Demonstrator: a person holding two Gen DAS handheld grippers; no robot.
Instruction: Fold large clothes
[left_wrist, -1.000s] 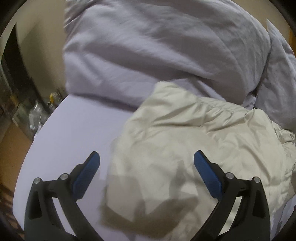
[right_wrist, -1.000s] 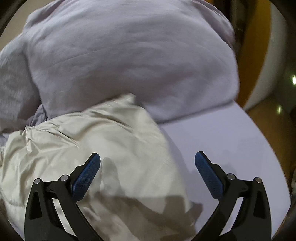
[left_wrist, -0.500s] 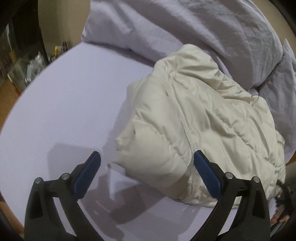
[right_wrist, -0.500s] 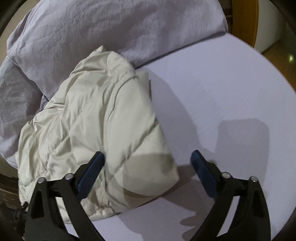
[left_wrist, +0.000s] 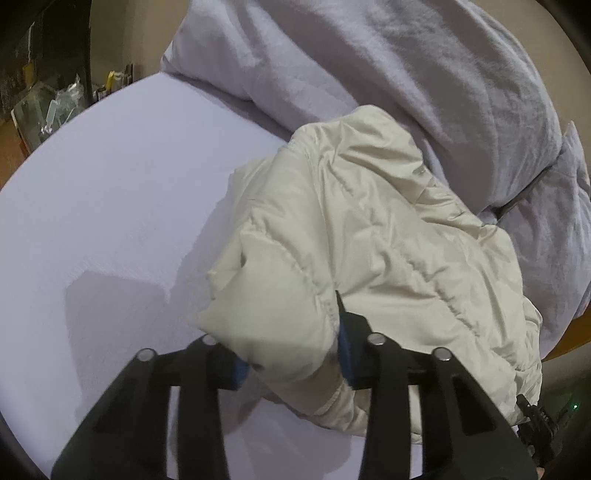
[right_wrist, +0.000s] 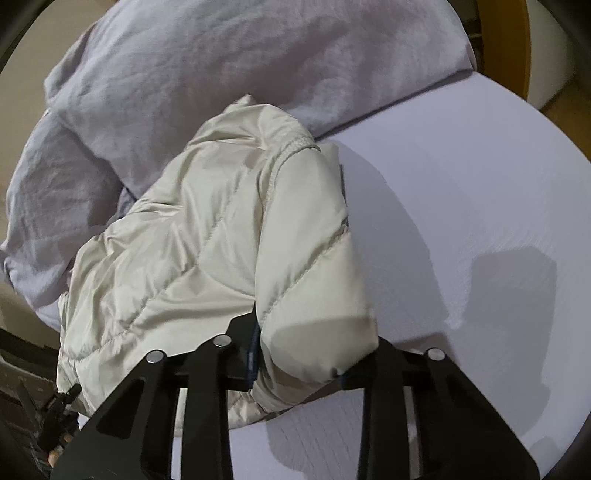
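A cream quilted puffer jacket (left_wrist: 388, 236) lies crumpled on a lavender bed sheet (left_wrist: 110, 221); it also shows in the right wrist view (right_wrist: 207, 236). My left gripper (left_wrist: 291, 354) is shut on a puffy near corner of the jacket, which bulges between its blue pads. My right gripper (right_wrist: 299, 358) is shut on the jacket's other near corner in the same way. The far end of the jacket rests against a lavender duvet (left_wrist: 406, 74).
The bunched lavender duvet (right_wrist: 221, 74) fills the far side of the bed. Bare sheet (right_wrist: 461, 206) lies to the outer side of each gripper. A cluttered shelf (left_wrist: 55, 103) stands beyond the left bed edge, a wooden frame (right_wrist: 517, 48) beyond the right.
Both grippers were open above the jacket; they have moved down onto its near corners and closed on the fabric.
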